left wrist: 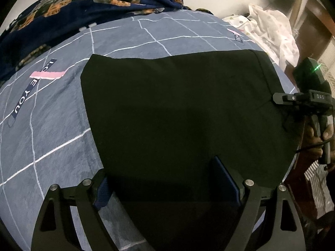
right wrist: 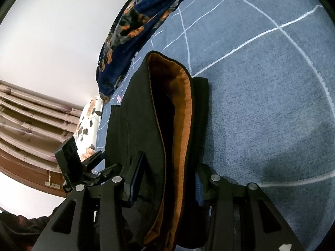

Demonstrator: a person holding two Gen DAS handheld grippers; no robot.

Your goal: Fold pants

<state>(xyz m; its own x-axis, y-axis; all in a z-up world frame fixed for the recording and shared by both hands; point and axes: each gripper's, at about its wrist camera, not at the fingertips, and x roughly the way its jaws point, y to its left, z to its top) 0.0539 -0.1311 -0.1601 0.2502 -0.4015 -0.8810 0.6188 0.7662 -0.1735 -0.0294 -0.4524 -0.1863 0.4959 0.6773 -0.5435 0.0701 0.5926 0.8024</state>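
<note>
Left claw: left gripper (left wrist: 167, 179) hangs right over the near edge of the pants (left wrist: 178, 104), jaws wide apart, nothing pinched. One pad sits out over the sheet on the left, the other over black cloth.
Right claw: right gripper (right wrist: 165, 179) is clamped on the waistband end (right wrist: 167, 125), and you can see the orange lining (right wrist: 185, 115) gaping between black layers bunched in its jaws.
Where the pants lie: flat on the blue-grey bedsheet (left wrist: 52, 142), already a compact dark slab, near edge under the free claw, far edge towards the patterned blanket (left wrist: 73, 10).
Long axis: in the left wrist view it looks to run left to right, with the right claw's body at the right end, a hand (left wrist: 318, 138) wrapped round its handle.
Key relation: cloth lies straight ahead of and below the open claw, so that one seems better placed for the left side; the right one already owns its end.
Next call: I reckon the free claw must bite the near left corner before anything lifts.
Far off: white spotted cloth (left wrist: 272, 31) heaped beyond the right end, well clear.
</note>
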